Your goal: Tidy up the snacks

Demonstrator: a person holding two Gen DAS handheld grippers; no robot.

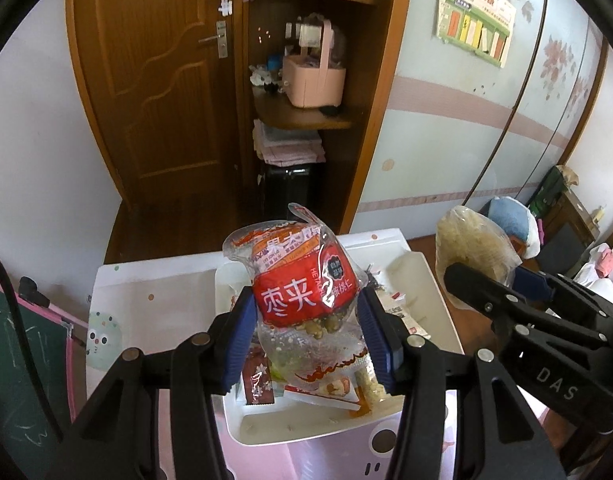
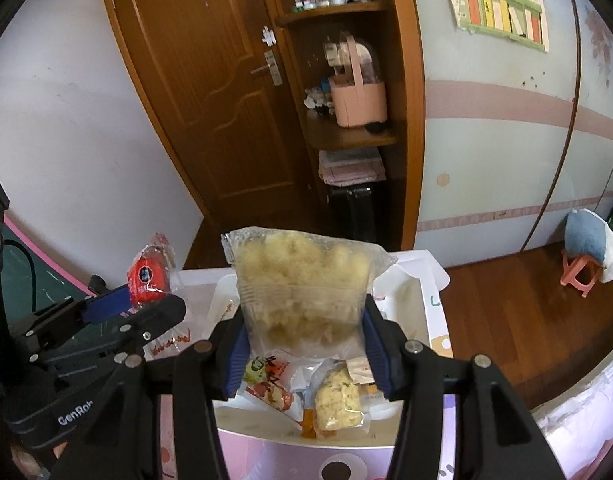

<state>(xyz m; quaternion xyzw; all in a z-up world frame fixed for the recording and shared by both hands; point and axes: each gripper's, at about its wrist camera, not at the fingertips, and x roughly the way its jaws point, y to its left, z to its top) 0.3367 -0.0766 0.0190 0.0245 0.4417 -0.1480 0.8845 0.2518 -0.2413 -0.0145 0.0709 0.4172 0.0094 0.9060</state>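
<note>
Both tools are lifted above the white tray [image 1: 438, 292], each one clenched on a packet. Between the blue pads of the left tool [image 1: 306, 322] hangs the red date-and-walnut bag [image 1: 302, 280], its clear lower part pinched from both sides. To the right, the right tool [image 2: 304, 322] grips the clear bag of pale puffed snack [image 2: 302, 284] upright, in the same way. Under them, inside the tray, lie several small packets [image 2: 338, 396], some red and white, one yellowish. The tray stands on a white worktop [image 1: 154, 280] with coloured dots. Far behind are a brown door [image 1: 154, 80] and wooden shelves with a pink basket [image 1: 314, 80].
</note>
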